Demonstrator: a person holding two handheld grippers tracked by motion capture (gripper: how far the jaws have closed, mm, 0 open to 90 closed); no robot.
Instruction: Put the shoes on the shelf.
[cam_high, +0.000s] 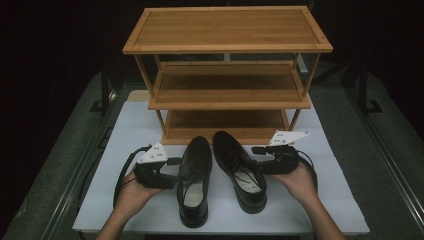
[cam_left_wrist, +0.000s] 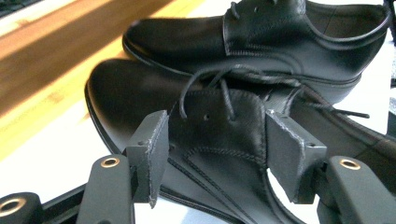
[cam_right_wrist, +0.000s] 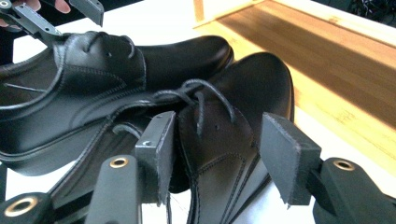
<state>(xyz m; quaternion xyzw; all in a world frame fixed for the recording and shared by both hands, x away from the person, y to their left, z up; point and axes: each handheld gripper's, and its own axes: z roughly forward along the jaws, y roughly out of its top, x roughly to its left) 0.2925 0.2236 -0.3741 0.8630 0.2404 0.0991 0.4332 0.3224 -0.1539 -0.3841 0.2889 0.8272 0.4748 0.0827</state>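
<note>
Two black lace-up shoes sit side by side on the white table top (cam_high: 125, 200), toes toward the wooden rack (cam_high: 227, 75), heels toward the person. Left shoe (cam_high: 195, 180) is straight, right shoe (cam_high: 241, 170) is angled with its toe leaning in toward the left one; toes near each other, not clearly touching. Left gripper (cam_high: 172, 167) comes in from the outer side of the left shoe: in the left gripper view its jaws are spread wide, and the lace-flap side of the left shoe (cam_left_wrist: 219, 135) sits between the two pads (cam_left_wrist: 152, 149), just ahead of them. Can't tell whether the pads touch leather; nothing clamped. Beyond the jaws in that view is the other shoe (cam_left_wrist: 261, 42), and past its toe the rack's bottom shelf (cam_left_wrist: 56, 60). Right gripper (cam_high: 257, 152) mirrors this from the outer side of the right shoe: jaws spread wide, the laced upper of the right shoe (cam_right_wrist: 224, 126) between the pads (cam_right_wrist: 159, 149), closer to the left-hand pad in the right gripper view, with a clear gap to the other pad. Past the jaws there is the left shoe (cam_right_wrist: 116, 70), with the left gripper (cam_right_wrist: 42, 18) at its far side, top corner of that view. Each gripper rests in an upturned hand: left hand (cam_high: 132, 192), right hand (cam_high: 300, 182). Rack has three shelves and stands at the table's far edge, just beyond the toes.
</note>
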